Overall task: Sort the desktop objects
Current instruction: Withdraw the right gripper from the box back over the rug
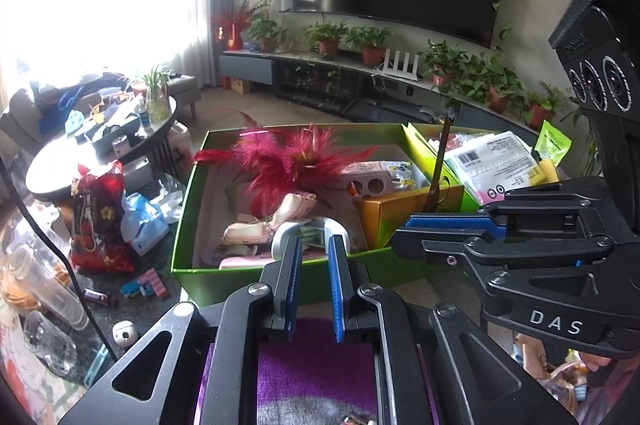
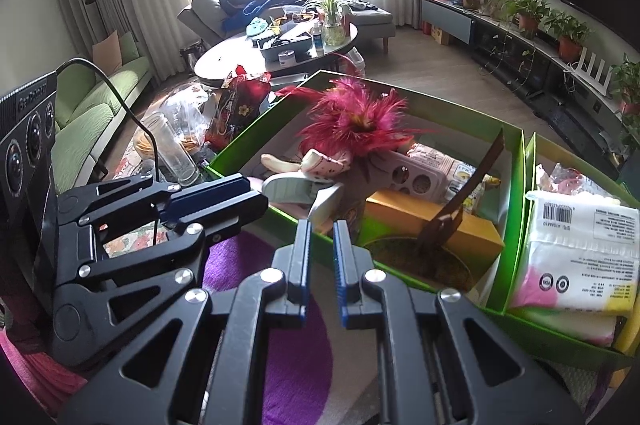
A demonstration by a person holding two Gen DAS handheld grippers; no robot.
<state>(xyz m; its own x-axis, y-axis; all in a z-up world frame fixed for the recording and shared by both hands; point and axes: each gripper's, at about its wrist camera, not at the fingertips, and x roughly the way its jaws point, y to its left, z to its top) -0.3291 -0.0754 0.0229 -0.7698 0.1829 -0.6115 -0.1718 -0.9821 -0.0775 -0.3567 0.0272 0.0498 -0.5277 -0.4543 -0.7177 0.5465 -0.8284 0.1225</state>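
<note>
A green box (image 1: 188,225) (image 2: 516,193) holds a red feather toy (image 1: 296,153) (image 2: 360,117), a grey-white folding mirror (image 1: 316,229) (image 2: 296,189), pink socks (image 1: 248,237), a yellow carton (image 1: 400,213) (image 2: 436,225) and a brown strap (image 1: 438,165) (image 2: 472,181). A second green box (image 2: 560,329) on the right holds a white tissue pack (image 1: 496,161) (image 2: 580,245). My left gripper (image 1: 316,245) is open and empty, hovering at the first box's near wall over the mirror. My right gripper (image 2: 322,225) is open and empty at the same near edge. It shows in the left wrist view (image 1: 436,229), and the left one in the right wrist view (image 2: 240,193).
A purple patterned cloth (image 2: 288,325) lies under both grippers. Left of the box are a red snack bag (image 1: 100,221), blue packets (image 1: 144,221), pink-blue clips (image 1: 146,285), glass jars (image 2: 176,153) and a cable (image 1: 60,249). A round coffee table (image 2: 240,57) stands beyond.
</note>
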